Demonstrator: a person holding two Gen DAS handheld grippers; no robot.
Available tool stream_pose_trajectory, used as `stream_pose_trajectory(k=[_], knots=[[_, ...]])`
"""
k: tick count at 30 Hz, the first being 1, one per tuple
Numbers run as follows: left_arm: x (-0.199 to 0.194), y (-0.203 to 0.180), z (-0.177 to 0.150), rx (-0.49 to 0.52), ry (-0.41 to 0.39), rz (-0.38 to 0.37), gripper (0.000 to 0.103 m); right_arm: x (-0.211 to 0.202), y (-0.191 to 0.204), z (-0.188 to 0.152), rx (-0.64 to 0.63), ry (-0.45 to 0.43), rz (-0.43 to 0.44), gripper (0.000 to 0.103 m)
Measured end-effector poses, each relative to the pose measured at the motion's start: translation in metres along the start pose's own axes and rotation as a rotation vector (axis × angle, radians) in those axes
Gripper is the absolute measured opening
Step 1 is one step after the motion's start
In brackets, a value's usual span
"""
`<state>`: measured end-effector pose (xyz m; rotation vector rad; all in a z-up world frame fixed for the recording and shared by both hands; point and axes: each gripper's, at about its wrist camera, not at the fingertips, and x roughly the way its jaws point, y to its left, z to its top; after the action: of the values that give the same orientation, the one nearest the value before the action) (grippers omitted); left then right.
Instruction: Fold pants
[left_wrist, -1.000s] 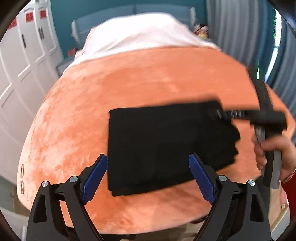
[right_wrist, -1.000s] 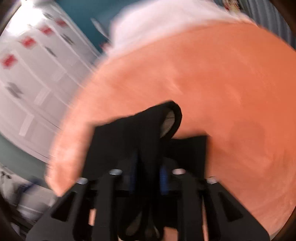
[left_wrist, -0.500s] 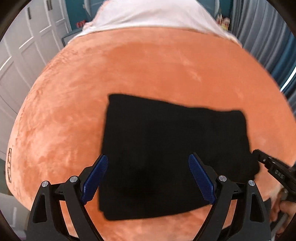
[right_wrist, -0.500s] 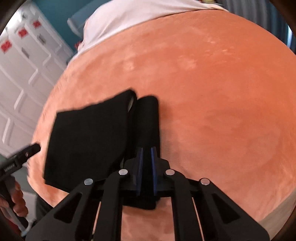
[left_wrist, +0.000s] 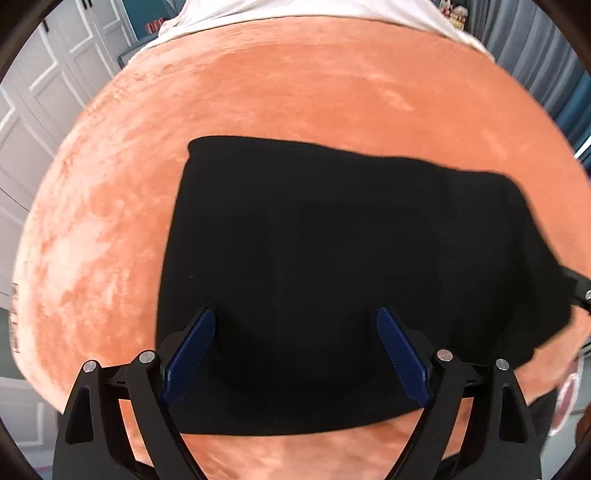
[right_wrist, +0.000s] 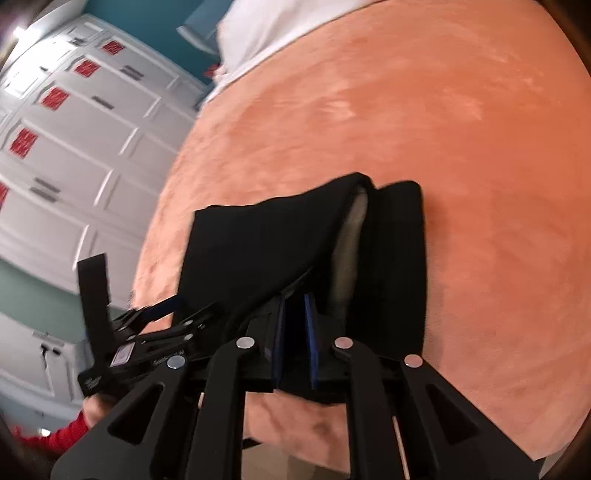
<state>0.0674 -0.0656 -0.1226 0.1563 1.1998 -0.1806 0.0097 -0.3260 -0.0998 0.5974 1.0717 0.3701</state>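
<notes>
Orange plush blanket (left_wrist: 295, 92) covers the bed; white sheet (left_wrist: 314, 7) shows at the far end, white panelled wardrobe (right_wrist: 74, 129) with red tags to the left, grey curtains (left_wrist: 535, 48) to the right.

Pants (left_wrist: 351, 277), black, lie folded into a rough rectangle on the blanket, near the front edge of the bed.

Left gripper (left_wrist: 295, 354): jaws wide, pointed steeply down over the near half of the pants. Blue pads straddle the cloth and nothing is pinched between them; can't tell if the tips touch the fabric.

Right gripper (right_wrist: 295, 332): jaws narrow and opening, blue pads either side of a black fold at the pants' right edge. Can't tell if the pads press on it, blurred. In the right wrist view the top layer is raised there, showing a grey lining (right_wrist: 351, 240) and a separate lower fold to its right.

Obstructions: in the right view the left gripper's body sits at the pants' left edge and hides the near corner. In the left view the right gripper's tip pokes in at the right edge. Red sleeve (right_wrist: 62, 435) at bottom left of the right view.
</notes>
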Motion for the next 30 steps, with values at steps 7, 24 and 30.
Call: stream_pose_trajectory(k=[7, 24, 30], knots=[[-0.026, -0.022, 0.009, 0.026, -0.062, -0.101, 0.087, 0.034, 0.008, 0.013, -0.063, 0.119, -0.031, 0.036], [-0.033, -0.051, 0.002, 0.175, -0.081, -0.01, 0.087, 0.024, -0.073, -0.006, 0.135, 0.081, 0.243, 0.03], [-0.021, -0.06, -0.003, 0.197, -0.059, 0.053, 0.087, 0.024, -0.042, -0.003, -0.025, 0.059, 0.127, 0.021]])
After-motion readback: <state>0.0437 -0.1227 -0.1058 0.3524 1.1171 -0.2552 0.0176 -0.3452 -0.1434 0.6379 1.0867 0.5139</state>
